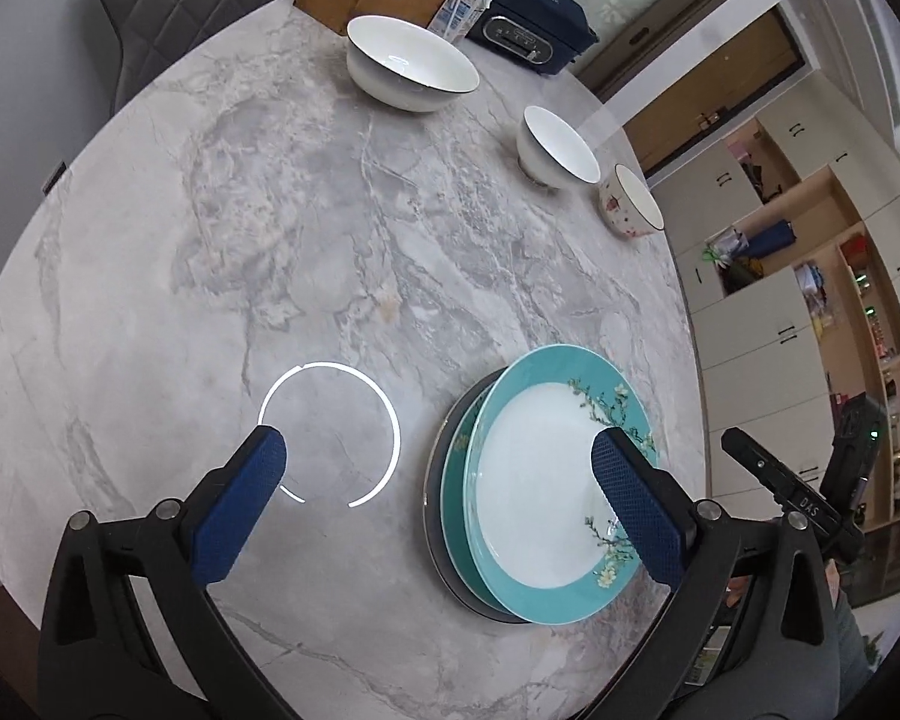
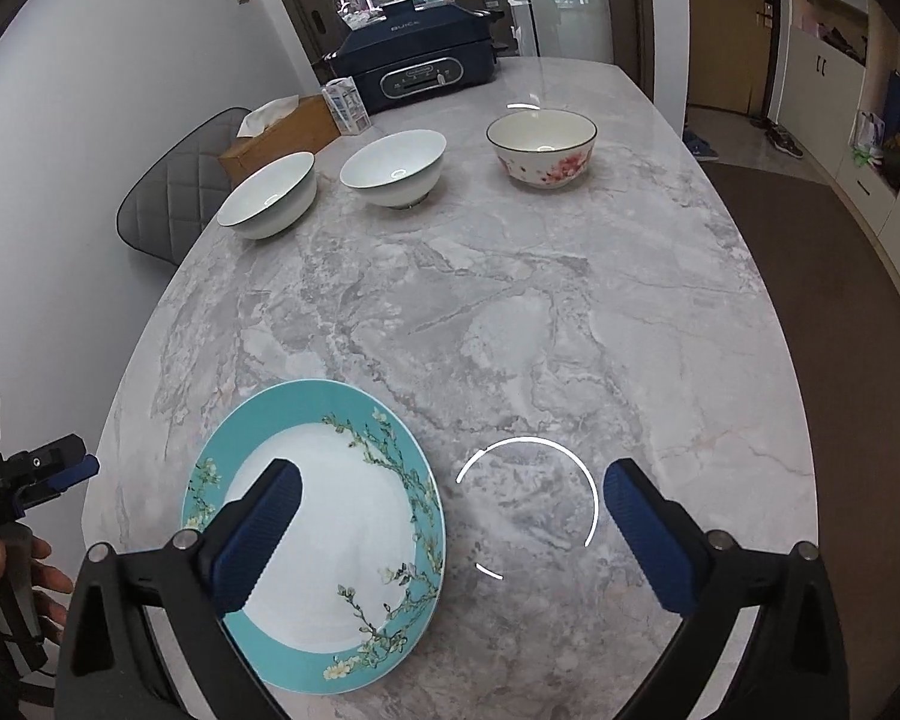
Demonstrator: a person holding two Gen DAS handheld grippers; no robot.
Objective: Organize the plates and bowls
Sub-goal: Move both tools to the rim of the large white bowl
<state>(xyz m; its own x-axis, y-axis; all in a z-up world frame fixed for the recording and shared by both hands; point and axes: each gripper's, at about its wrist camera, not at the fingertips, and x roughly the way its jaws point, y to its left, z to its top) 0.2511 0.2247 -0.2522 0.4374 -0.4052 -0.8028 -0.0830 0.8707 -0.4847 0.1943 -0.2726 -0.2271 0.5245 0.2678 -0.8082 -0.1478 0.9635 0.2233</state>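
A stack of teal floral-rimmed plates (image 1: 540, 450) (image 2: 354, 516) rests on the marble table (image 1: 330, 210) near its front edge. My left gripper (image 1: 438, 450) hovers above it, open and empty, with its right finger over the top plate. My right gripper (image 2: 453, 480) is also open and empty, its left finger over the same plate. Farther back stand a wide white bowl (image 1: 411, 63) (image 2: 270, 195), a smaller white bowl (image 1: 555, 147) (image 2: 393, 168) and a pink-flowered bowl (image 1: 630, 201) (image 2: 541, 147), each apart from the others.
At the table's far end sit a navy electric cooker (image 2: 417, 54), a wooden tissue box (image 2: 282, 129) and a small carton (image 2: 347, 103). A grey padded chair (image 2: 174, 198) stands at the left edge. A hand (image 2: 24, 576) shows at the lower left.
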